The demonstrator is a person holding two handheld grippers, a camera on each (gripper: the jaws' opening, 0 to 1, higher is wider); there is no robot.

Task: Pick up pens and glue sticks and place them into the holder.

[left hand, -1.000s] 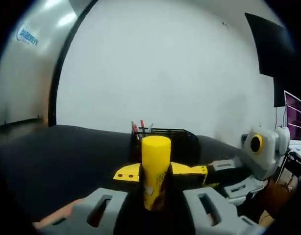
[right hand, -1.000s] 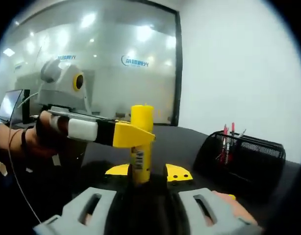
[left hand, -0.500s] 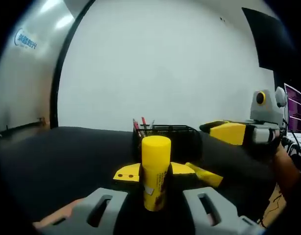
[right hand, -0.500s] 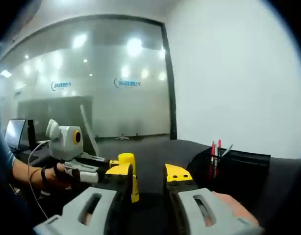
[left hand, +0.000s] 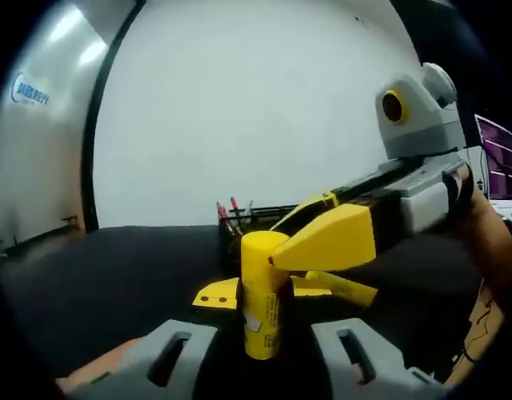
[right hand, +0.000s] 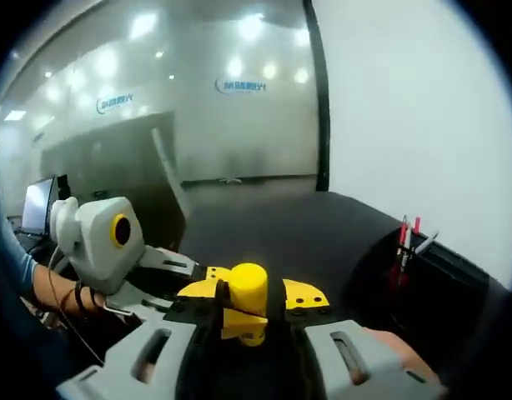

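Glue stick (left hand: 263,296) is being gripped upright between left gripper (left hand: 264,293) fingers; right gripper (right hand: 249,298) fingers being closed around its cap.

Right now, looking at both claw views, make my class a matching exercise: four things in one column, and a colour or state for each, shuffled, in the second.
Things:
1. glue stick
2. holder
3. table
4. left claw

Colours or states:
A. black wire mesh, pens standing inside
B. yellow, held upright
C. shut on something
D. dark, flat surface

Pairs: 1-B, 2-A, 3-D, 4-C
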